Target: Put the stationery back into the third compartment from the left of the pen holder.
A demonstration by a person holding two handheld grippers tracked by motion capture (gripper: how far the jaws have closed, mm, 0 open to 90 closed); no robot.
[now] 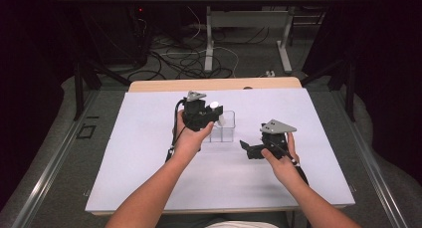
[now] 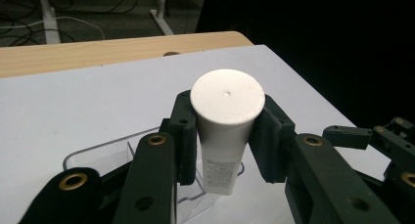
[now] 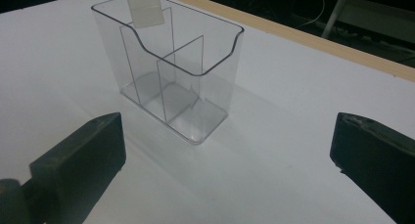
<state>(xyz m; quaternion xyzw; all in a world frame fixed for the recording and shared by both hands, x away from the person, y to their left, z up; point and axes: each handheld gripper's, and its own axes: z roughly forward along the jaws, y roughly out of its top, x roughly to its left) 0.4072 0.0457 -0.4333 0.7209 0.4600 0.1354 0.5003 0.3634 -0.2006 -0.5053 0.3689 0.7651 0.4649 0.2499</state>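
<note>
My left gripper (image 2: 227, 136) has its 2 jaws clamped on a white tube (image 2: 226, 131), cap end up toward the camera, pads pressing its sides just below the flat round cap. In the left gripper view the tube's lower end hangs over the clear plastic organizer (image 2: 105, 153); whether it touches the floor of a compartment I cannot tell, since my own jaws cover most of the box and the bottom edge cuts the rest off.

From the high view, the left gripper (image 1: 211, 114) sits at the organizer's (image 1: 225, 131) 10 o'clock, tube (image 1: 217, 108) just a pale spot by the jaws, label too small to read.

My right gripper (image 1: 249, 148) is off at the box's 4 o'clock, near but apart. Its jaws stand wide apart, nothing between the pads; in the right gripper view one sits at 8 o'clock of the frame and the other at 4 o'clock, each partly cut off.

That view shows the organizer (image 3: 171, 72) upright on the white table sheet (image 3: 293, 150), dividers making 3 compartments as far as I can count. The tube's (image 3: 143, 9) crimped tail pokes in at 12 o'clock over the far compartment, its top cut off by the frame.
</note>
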